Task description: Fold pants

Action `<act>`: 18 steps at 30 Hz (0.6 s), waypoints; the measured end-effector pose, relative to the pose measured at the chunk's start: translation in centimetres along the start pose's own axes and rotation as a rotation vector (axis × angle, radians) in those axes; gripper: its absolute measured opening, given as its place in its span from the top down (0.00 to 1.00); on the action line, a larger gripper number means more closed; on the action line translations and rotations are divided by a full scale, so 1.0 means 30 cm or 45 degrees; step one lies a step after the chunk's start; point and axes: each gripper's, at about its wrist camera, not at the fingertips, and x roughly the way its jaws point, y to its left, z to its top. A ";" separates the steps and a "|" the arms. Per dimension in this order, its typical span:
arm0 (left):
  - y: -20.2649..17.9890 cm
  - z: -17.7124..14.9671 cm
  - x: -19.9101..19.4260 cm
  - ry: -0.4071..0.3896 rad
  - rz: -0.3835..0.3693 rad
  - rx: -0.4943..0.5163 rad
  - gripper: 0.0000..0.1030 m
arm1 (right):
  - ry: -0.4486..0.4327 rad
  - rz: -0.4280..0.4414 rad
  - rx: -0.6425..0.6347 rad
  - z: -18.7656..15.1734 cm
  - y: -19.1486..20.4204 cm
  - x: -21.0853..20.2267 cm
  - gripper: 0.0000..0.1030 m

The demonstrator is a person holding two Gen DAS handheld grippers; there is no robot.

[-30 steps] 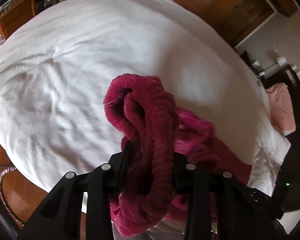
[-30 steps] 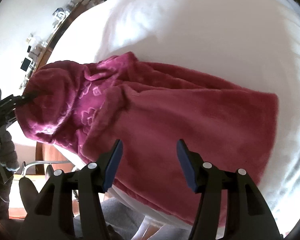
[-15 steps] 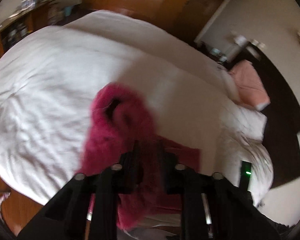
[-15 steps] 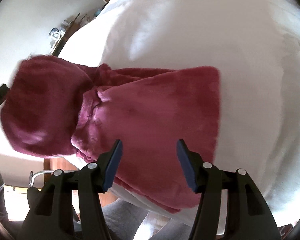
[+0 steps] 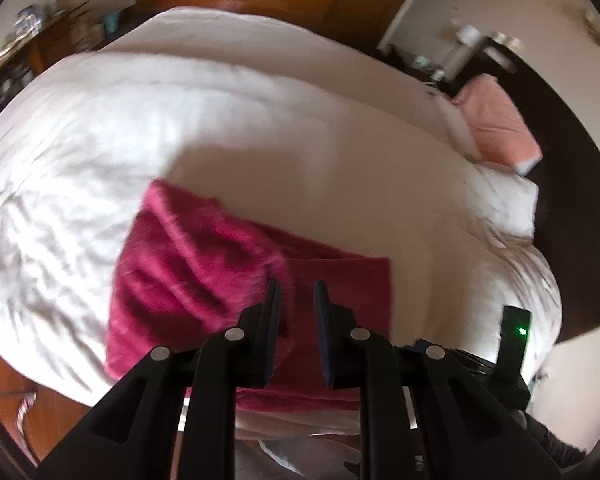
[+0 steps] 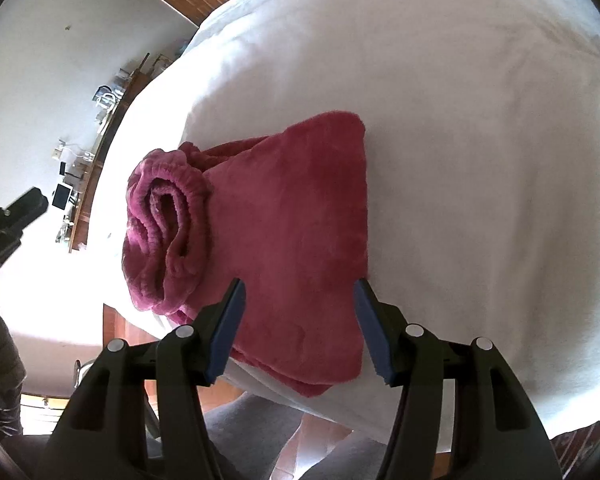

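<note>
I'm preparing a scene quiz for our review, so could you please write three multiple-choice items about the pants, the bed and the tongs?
1. Where do the pants lie?
A. On the wooden floor
B. On the white bed cover, near its edge
C. On the pink pillow

2. What colour are the pants?
A. Deep pink-red
B. Navy
C. Grey

3. What do the right tongs hold?
A. The waistband
B. A pant leg
C. Nothing

Answers: 1 B, the fleece rests on the white cover with floor showing just past it; 2 A, it is magenta in both views; 3 C, the blue pads stand apart with only air between them, above the folded bundle.
</note>
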 end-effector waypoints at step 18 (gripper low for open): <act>0.291 0.008 -0.007 -0.001 0.148 0.123 0.30 | 0.002 0.217 -0.231 0.034 0.479 0.141 0.44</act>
